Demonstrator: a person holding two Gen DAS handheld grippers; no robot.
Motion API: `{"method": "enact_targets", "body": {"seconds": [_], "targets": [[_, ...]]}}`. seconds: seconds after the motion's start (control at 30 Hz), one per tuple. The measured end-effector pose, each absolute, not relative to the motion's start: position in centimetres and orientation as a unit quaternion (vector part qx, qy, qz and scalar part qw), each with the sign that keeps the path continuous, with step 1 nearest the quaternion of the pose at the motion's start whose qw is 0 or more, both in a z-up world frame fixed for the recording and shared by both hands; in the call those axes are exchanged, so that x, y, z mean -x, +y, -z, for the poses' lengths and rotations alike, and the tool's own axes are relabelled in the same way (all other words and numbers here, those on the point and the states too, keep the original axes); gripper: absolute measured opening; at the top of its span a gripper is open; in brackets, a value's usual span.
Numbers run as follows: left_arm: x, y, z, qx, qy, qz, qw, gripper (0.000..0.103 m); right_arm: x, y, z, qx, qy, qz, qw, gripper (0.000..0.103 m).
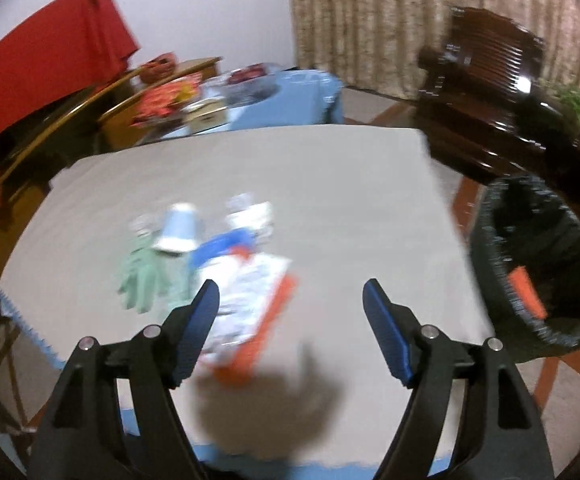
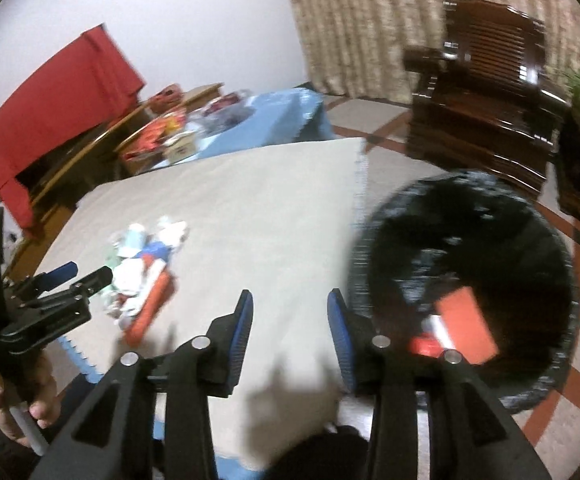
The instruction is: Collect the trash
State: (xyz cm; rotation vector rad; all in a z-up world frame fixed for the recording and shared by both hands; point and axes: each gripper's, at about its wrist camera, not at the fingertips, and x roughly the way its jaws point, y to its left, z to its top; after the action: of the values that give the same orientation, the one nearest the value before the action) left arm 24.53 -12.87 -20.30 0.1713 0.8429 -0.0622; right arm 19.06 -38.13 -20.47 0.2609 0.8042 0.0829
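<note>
Litter pile of green glove, paper cup and orange-edged wrappers lay on beige-clothed worktop, left; left hand-held gripper gaped empty above it. Right hand-held gripper stood open, empty. Black-lined round bin, holding orange wrapper, stood right of worktop.

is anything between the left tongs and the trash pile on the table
Nothing visible does. The left tongs are open over the bare table cloth, and the trash pile lies right ahead, its near wrapper beside the left finger.
</note>
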Motion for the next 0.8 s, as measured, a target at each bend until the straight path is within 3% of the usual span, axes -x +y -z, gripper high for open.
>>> {"method": "enact_targets", "body": {"seconds": [0.37,0.8], "targets": [[-24.7,-2.4,22.1,-0.045,0.413,-0.016,0.909,0.072,-22.8,-28.1,21.6,-0.121,0.391,-0.088,0.908,0.039],[-27.9,-1.5,27.3,-0.022,0.451,0.025,0.892,0.072,-25.6,-22.9,23.5,-0.103,0.414,-0.101,0.899,0.039]]}}
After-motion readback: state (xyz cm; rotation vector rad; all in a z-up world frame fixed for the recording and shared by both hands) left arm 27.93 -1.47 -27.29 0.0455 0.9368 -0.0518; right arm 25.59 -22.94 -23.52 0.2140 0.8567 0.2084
